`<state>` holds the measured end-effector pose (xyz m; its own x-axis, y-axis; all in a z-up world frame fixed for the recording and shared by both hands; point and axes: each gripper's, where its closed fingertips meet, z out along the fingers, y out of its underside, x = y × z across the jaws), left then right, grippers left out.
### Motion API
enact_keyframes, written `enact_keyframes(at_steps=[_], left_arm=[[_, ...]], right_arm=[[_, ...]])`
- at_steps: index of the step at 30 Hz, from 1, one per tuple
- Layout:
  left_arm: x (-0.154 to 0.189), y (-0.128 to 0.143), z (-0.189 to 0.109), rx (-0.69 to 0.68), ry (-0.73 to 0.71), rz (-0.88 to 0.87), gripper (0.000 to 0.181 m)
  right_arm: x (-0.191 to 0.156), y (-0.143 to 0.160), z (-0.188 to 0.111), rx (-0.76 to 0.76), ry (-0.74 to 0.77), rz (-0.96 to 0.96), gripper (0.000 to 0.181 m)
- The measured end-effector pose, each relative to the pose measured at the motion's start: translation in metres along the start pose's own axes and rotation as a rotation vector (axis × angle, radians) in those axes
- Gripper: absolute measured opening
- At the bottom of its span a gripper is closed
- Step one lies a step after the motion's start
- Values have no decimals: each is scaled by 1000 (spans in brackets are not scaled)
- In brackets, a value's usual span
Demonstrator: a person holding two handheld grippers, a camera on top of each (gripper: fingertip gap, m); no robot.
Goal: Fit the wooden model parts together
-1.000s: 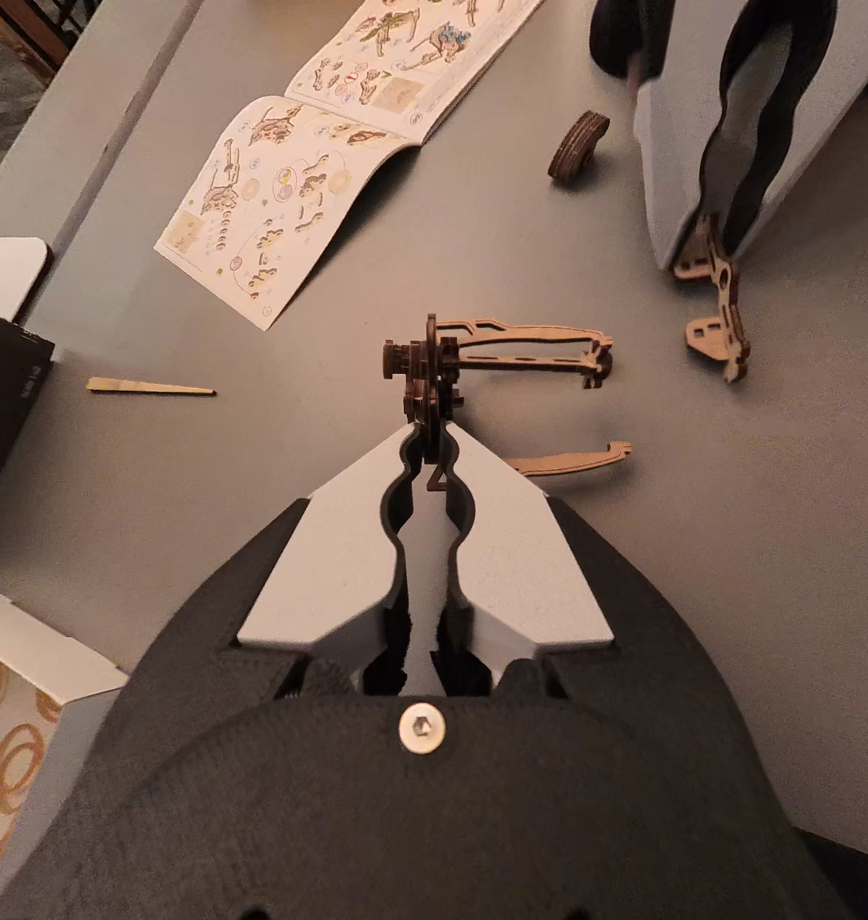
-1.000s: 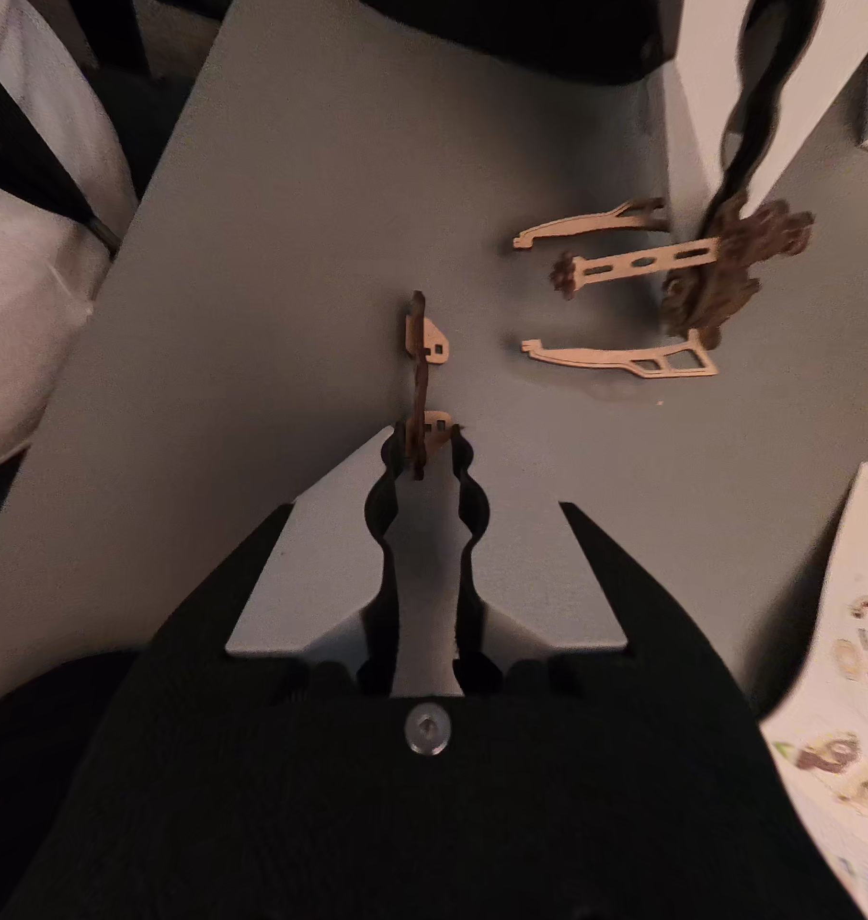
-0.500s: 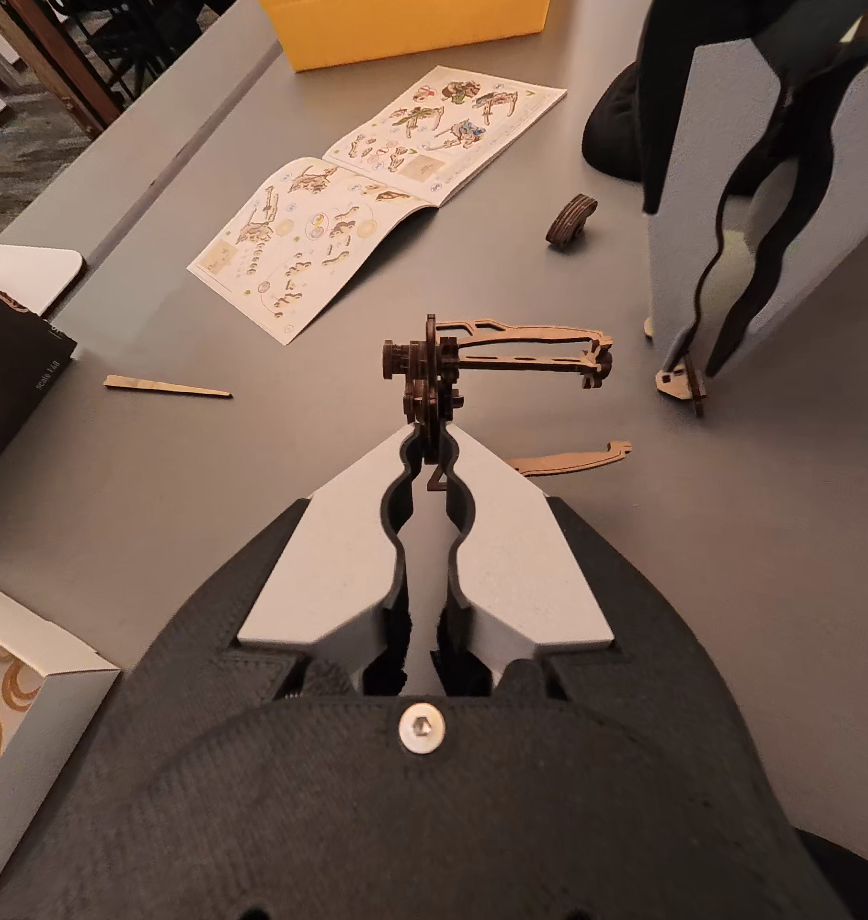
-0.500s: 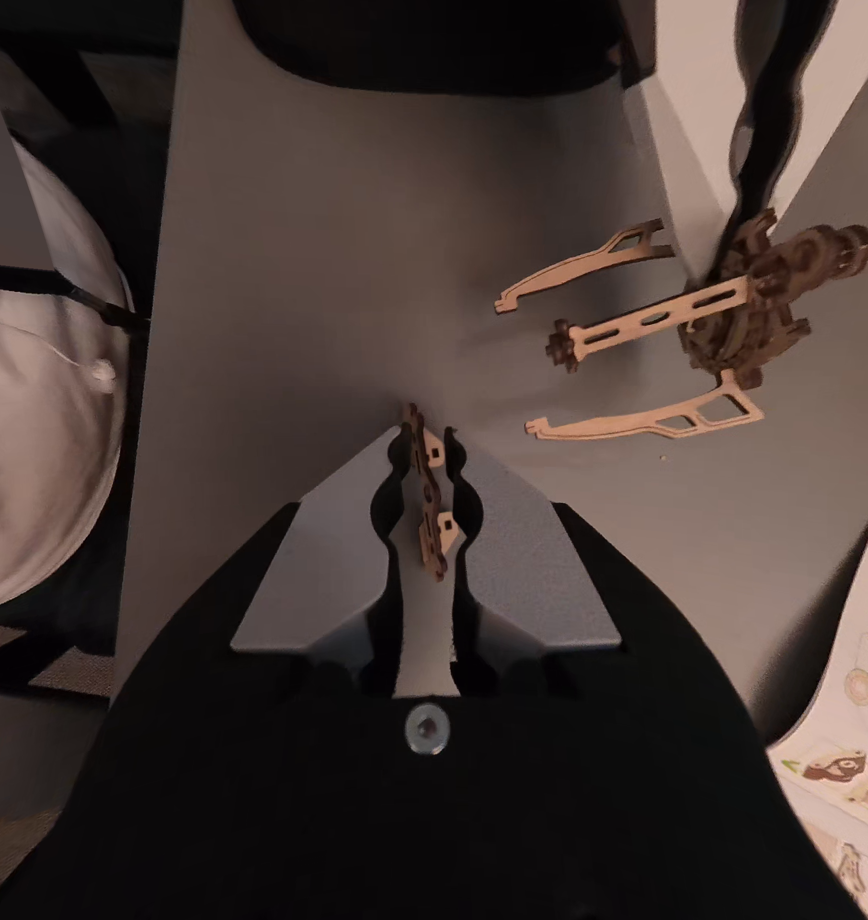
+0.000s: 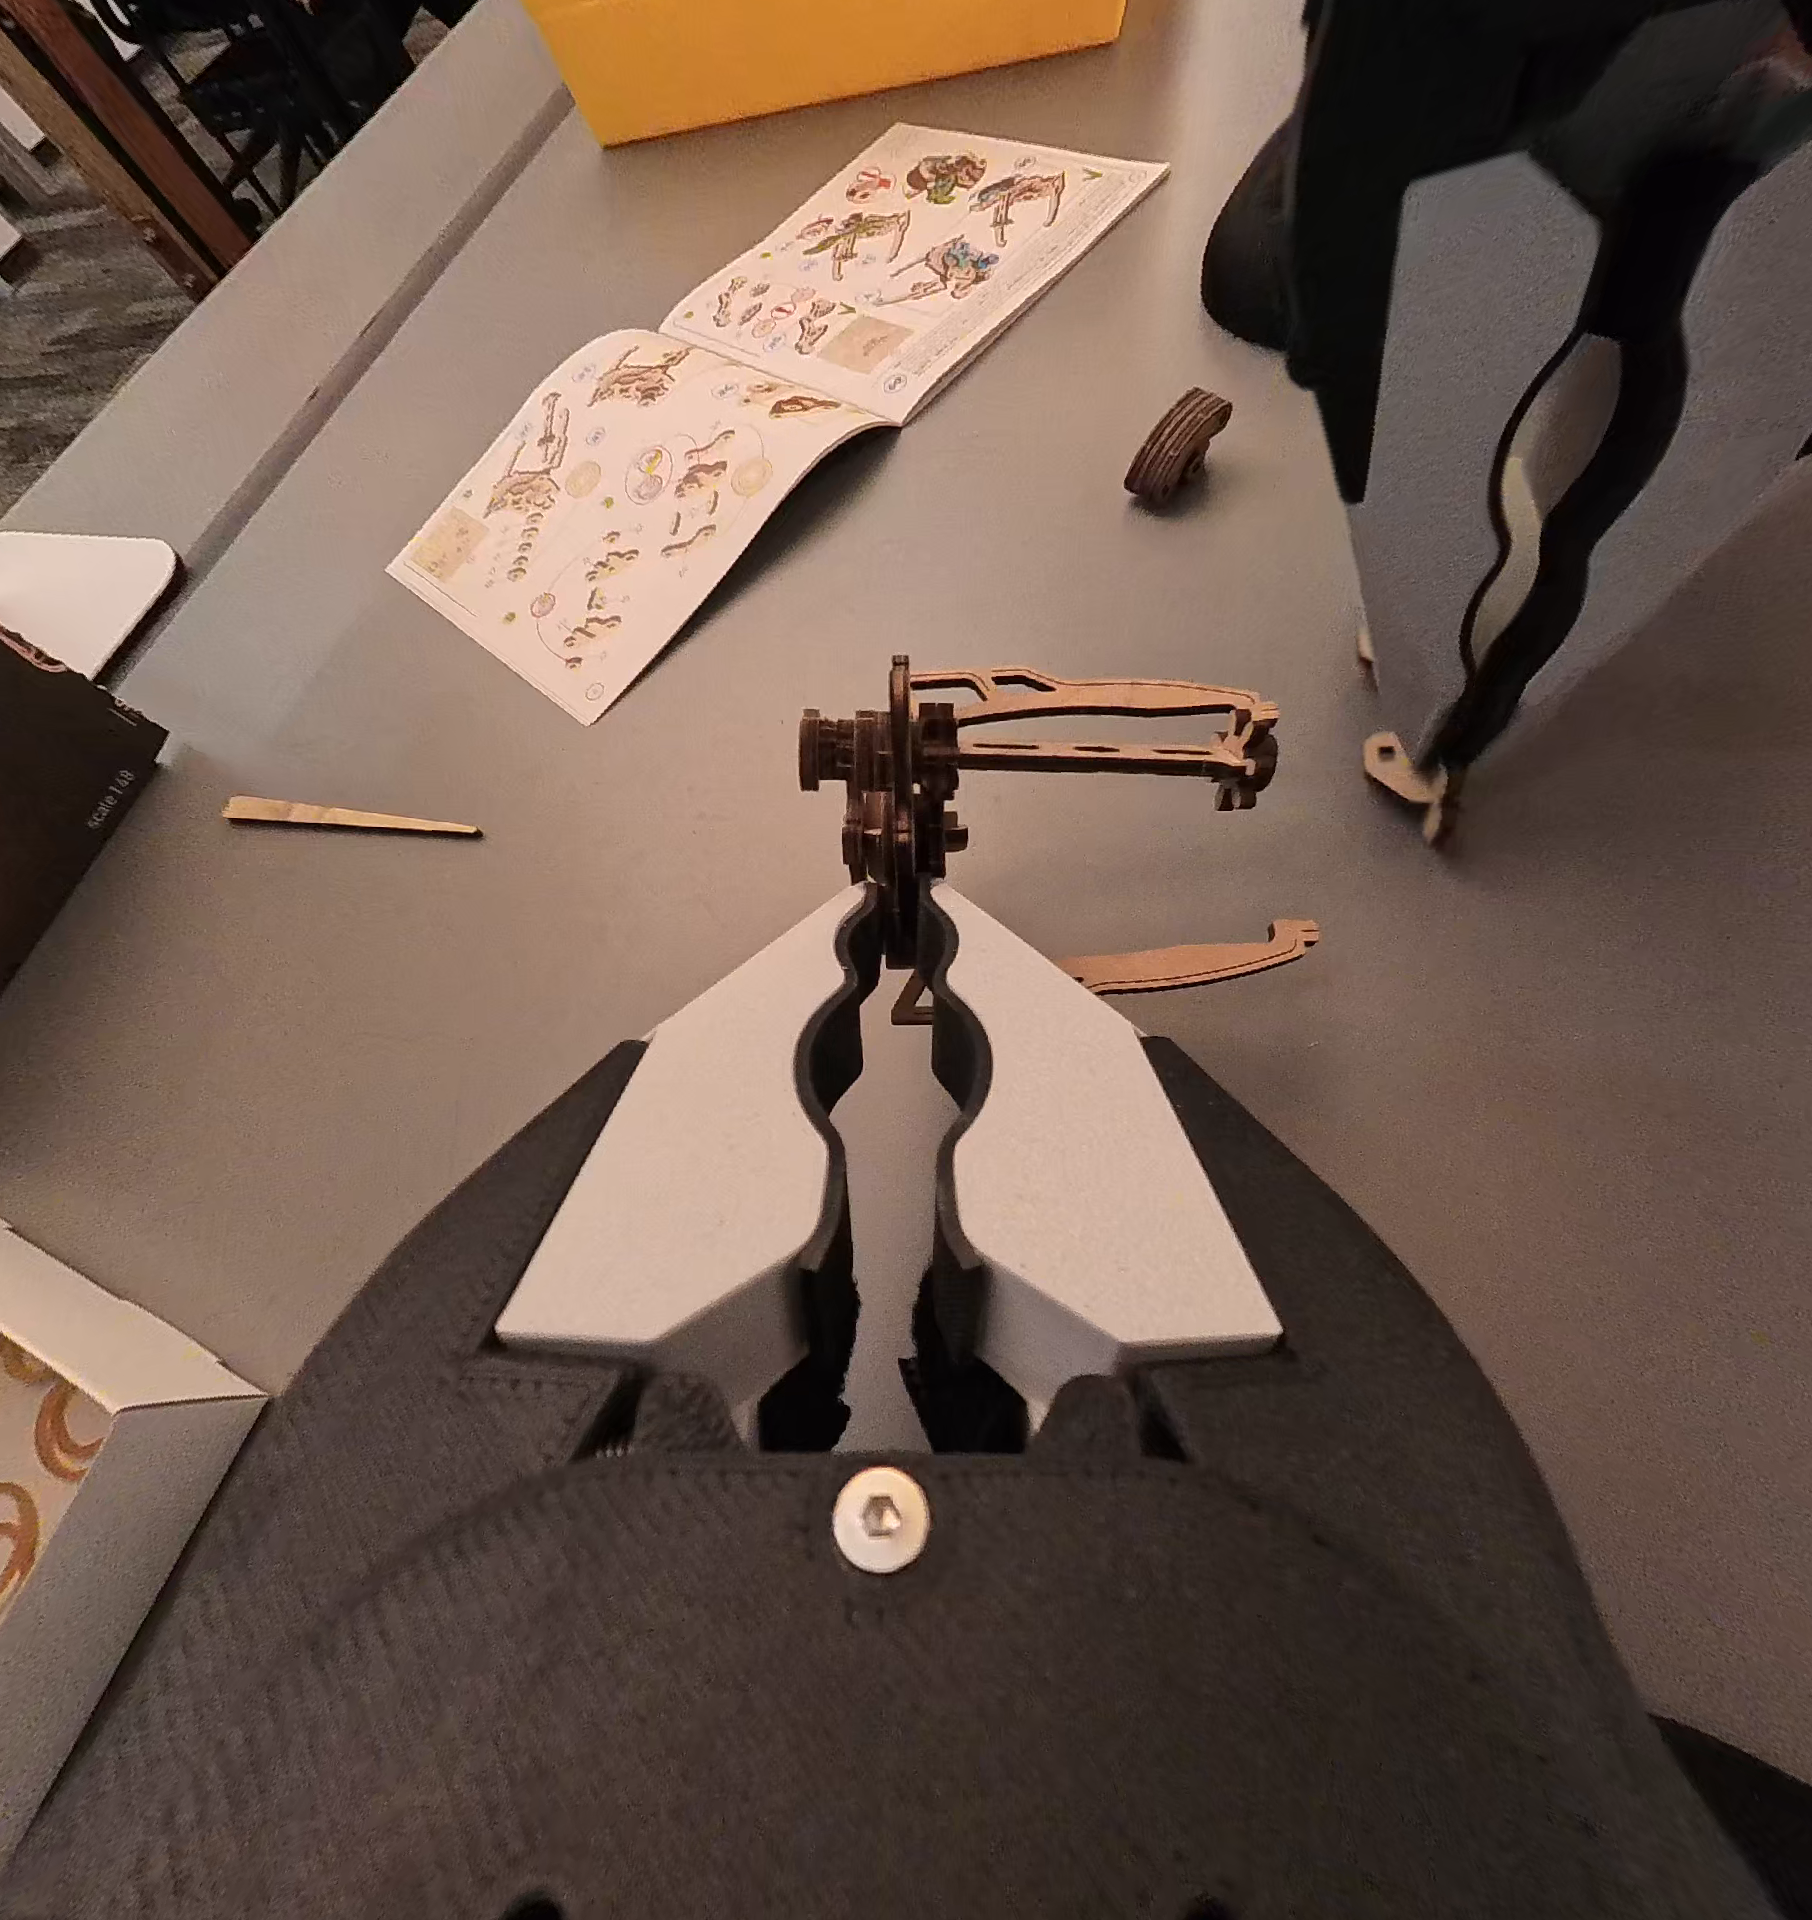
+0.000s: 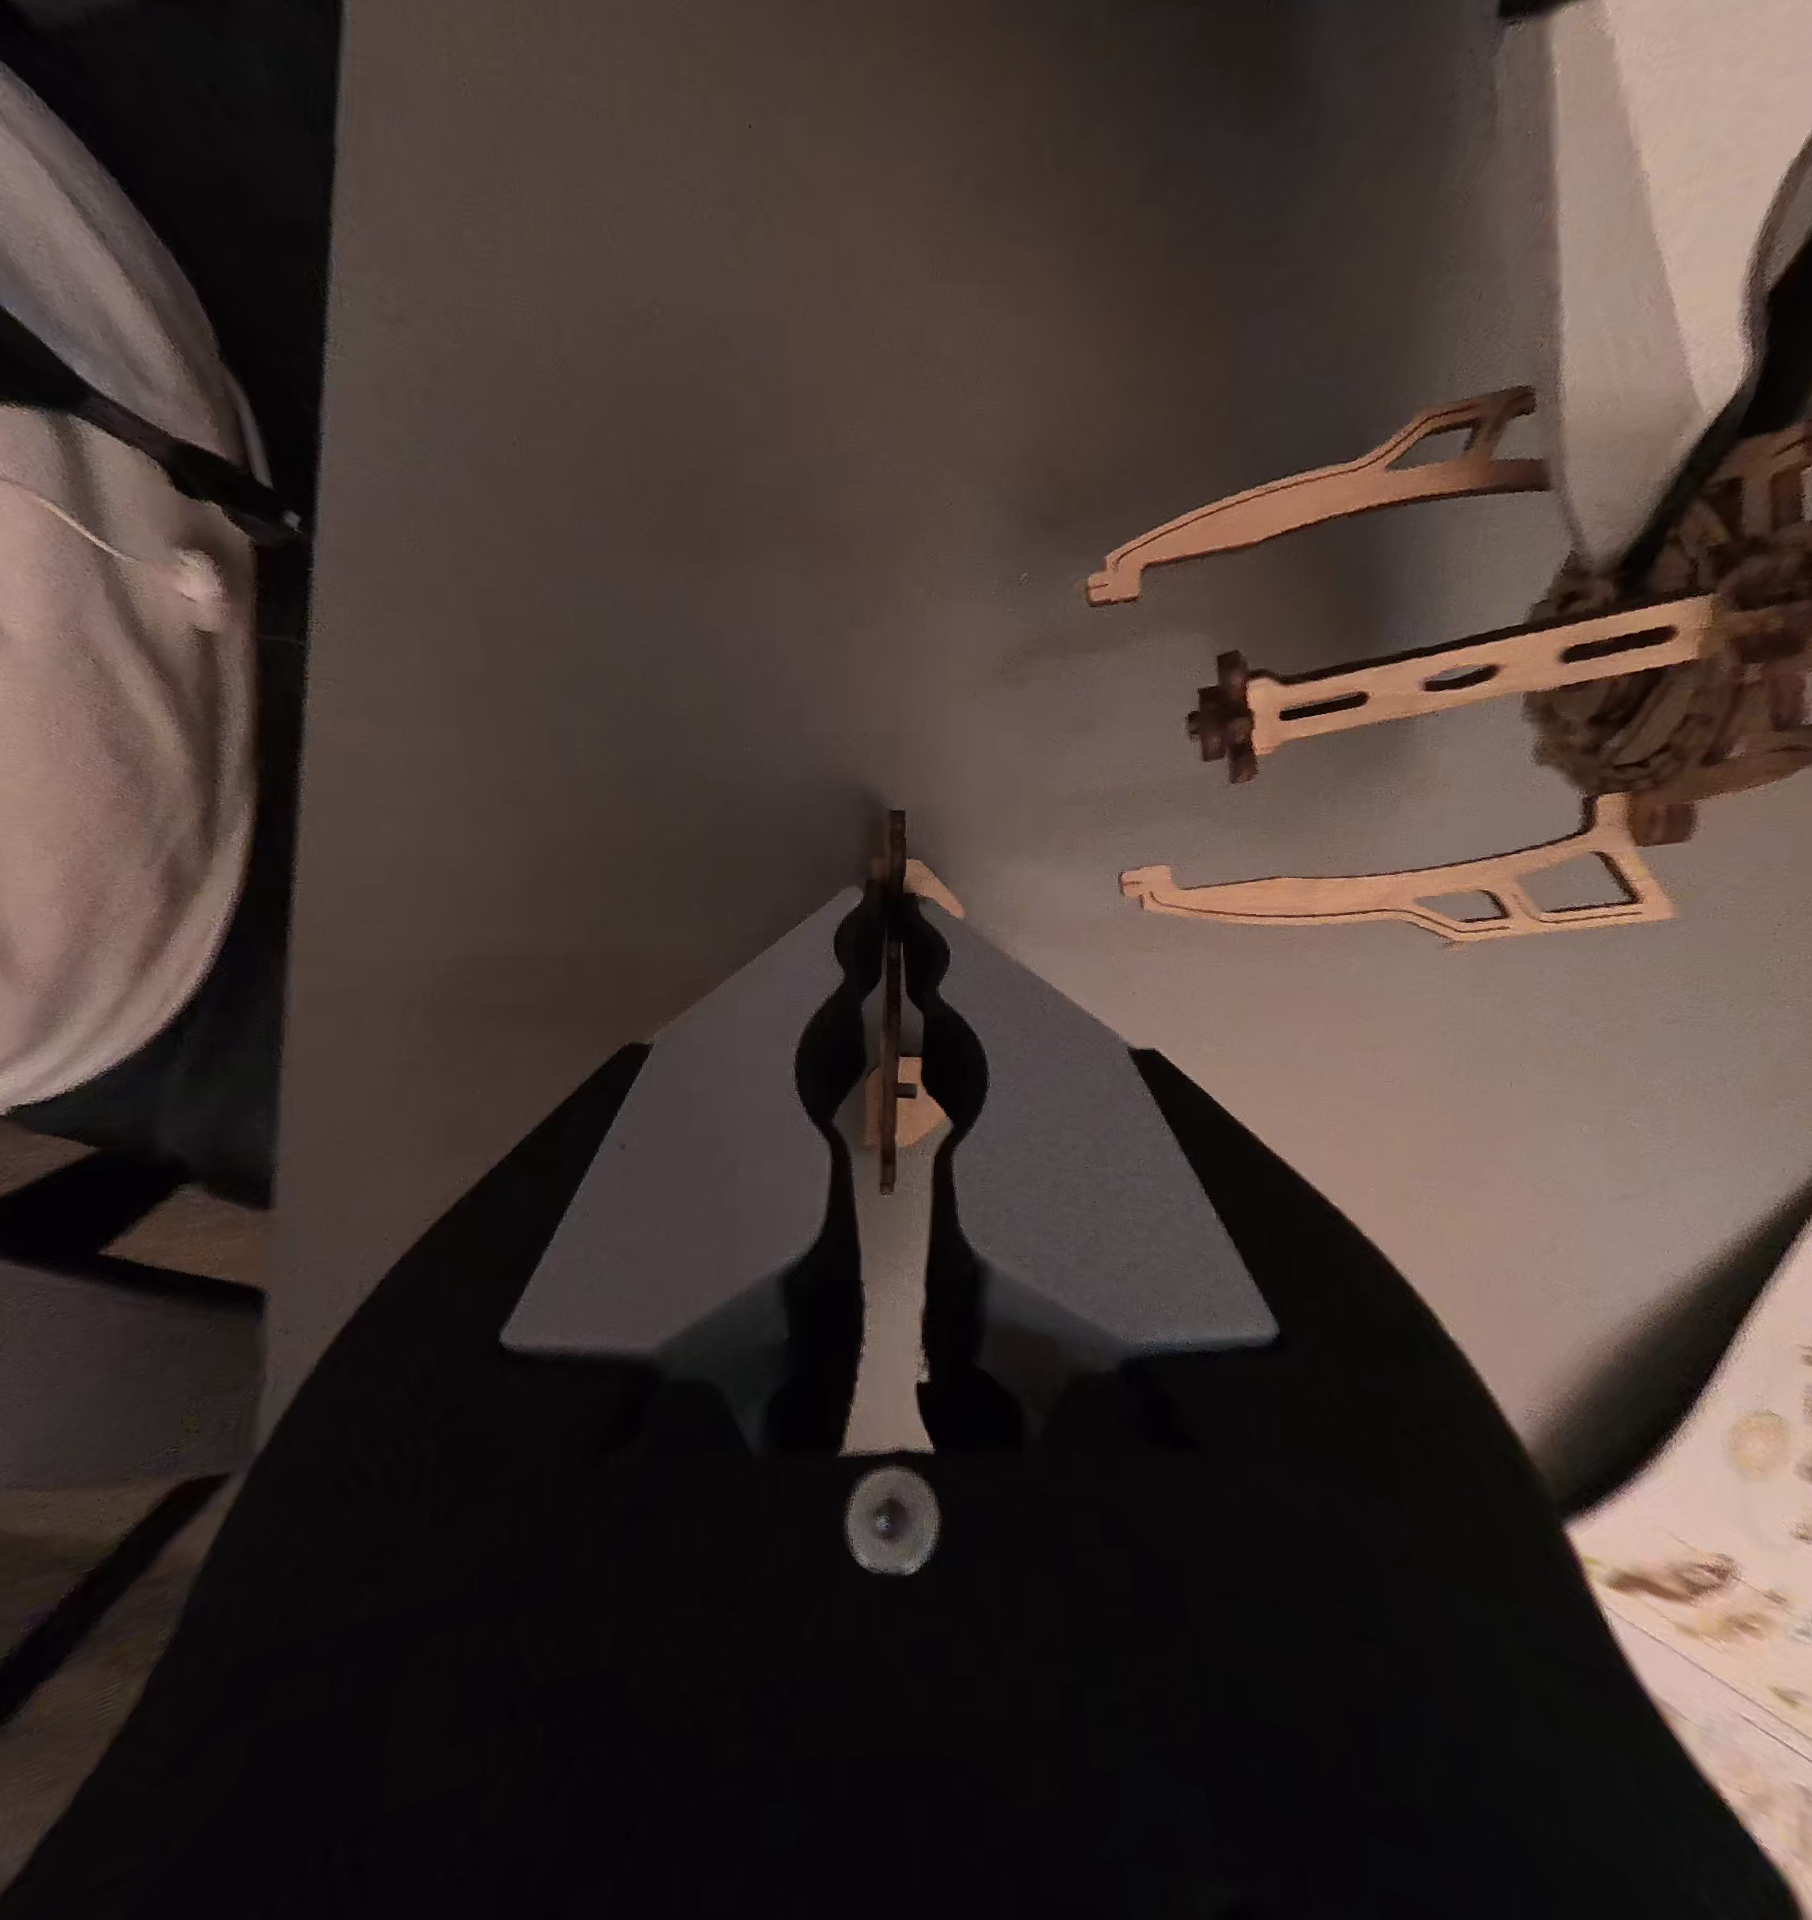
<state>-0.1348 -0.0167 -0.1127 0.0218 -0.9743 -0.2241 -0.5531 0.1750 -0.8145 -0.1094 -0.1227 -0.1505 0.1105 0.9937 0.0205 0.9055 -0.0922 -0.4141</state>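
My left gripper (image 5: 898,906) is shut on a dark wooden hub assembly (image 5: 897,774) held above the grey table, with slotted arms (image 5: 1099,727) reaching right. The same assembly shows in the right wrist view (image 6: 1650,675), gripped by the left gripper's grey fingers (image 6: 1702,249). My right gripper (image 6: 894,904) is shut on a thin wooden strip part (image 6: 891,997) that runs back between the jaws. In the left wrist view the right gripper (image 5: 1442,769) hangs at the right with that part (image 5: 1406,781) at its tip, left of the arms' free end.
An open instruction booklet (image 5: 767,405) lies at the back, a yellow box (image 5: 829,52) behind it. A small layered wooden piece (image 5: 1177,449), a wooden sliver (image 5: 351,818), a dark box (image 5: 8,790) and a patterned box (image 5: 40,1455) sit around. A person's light garment (image 6: 81,623) is beyond the table edge. The gap from one gripper's tips to the other's is roughly 12 cm.
My right gripper lifted its strip part off the table and drew closer to the hub assembly's arms; the strip now sits deeper between its jaws. My left gripper kept its hold and tilted up.
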Motion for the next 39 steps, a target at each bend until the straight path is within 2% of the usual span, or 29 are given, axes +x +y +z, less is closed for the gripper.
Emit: enact_keyframes(at_steps=[3,7,9,15,18,30,39], left_arm=[[2,-1,0,2,9,12,3],[9,-7,-2,11,29,51,3],[9,-8,-3,0,0,105,3],[13,-4,1,-36,-43,200,3],[17,-2,4,-41,-29,216,3],[18,1,8,-57,-71,306,3],[22,6,15,-69,-49,304,4]], right_arm=[[-1,-17,-18,114,108,-122,1],[9,-54,-63,279,332,-306,1],[12,-67,-72,332,356,-373,0],[45,-75,-59,328,473,-418,0],[58,-69,-50,242,548,-441,0],[67,-64,-33,182,537,-379,1],[64,-64,-28,220,474,-338,0]])
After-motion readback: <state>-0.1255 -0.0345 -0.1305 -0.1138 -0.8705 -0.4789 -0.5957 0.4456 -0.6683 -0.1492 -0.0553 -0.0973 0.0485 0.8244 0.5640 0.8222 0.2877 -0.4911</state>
